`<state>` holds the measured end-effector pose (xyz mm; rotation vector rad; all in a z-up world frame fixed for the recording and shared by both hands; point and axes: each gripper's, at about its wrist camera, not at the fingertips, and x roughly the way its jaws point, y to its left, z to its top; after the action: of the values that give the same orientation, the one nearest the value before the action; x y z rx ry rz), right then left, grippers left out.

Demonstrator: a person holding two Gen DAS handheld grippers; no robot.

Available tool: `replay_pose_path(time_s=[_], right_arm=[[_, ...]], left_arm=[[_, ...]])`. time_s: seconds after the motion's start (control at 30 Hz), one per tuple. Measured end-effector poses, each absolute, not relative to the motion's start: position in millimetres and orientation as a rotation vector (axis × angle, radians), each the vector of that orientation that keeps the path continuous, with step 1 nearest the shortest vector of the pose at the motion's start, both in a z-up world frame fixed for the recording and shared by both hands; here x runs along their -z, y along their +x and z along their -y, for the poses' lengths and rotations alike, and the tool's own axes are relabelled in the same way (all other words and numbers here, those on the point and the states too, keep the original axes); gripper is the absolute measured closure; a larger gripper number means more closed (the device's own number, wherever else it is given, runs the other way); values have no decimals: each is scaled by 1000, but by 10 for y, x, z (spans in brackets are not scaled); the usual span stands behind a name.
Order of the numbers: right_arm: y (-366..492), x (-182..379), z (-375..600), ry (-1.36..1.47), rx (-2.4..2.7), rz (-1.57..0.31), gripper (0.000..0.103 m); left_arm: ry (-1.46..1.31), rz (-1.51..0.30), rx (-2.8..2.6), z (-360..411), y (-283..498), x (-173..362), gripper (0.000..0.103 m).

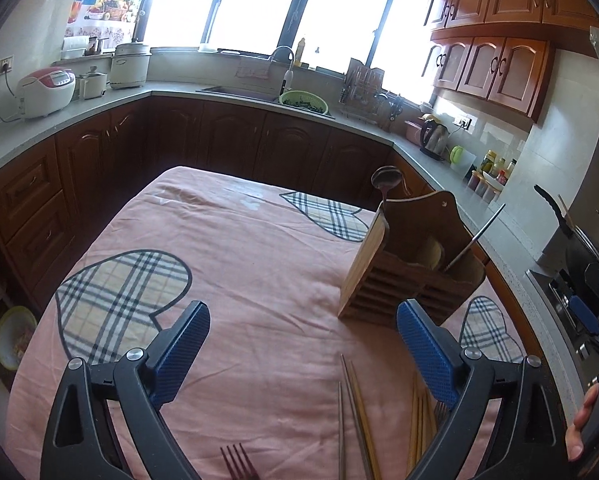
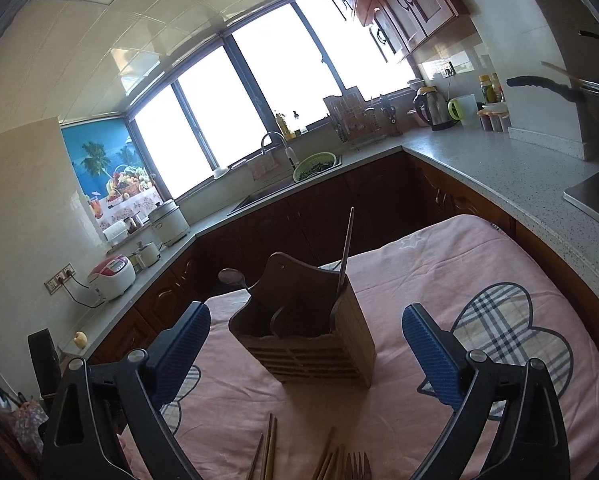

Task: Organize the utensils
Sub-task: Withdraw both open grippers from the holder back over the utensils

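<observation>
Both the left gripper (image 1: 303, 344) and right gripper (image 2: 305, 346) gape empty above the pink tablecloth (image 1: 239, 248), facing the wooden utensil holder (image 2: 311, 336), chopsticks (image 1: 359, 412) below.

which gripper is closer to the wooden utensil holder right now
Right, as far as these views show. The right gripper faces the wooden utensil holder squarely, framed between its open fingers. The left gripper sits off to the holder's left, open, with the holder ahead and to its right.
</observation>
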<state>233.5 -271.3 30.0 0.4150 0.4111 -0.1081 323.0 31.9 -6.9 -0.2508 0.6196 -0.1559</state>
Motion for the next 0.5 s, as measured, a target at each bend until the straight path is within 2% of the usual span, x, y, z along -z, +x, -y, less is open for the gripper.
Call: replay_pose_path(time_s=[0.5], right_arm=[[1617,44,2501,417,145,-531,5]], left_arm=[[-217,-760,166,-519,2566,101,8]])
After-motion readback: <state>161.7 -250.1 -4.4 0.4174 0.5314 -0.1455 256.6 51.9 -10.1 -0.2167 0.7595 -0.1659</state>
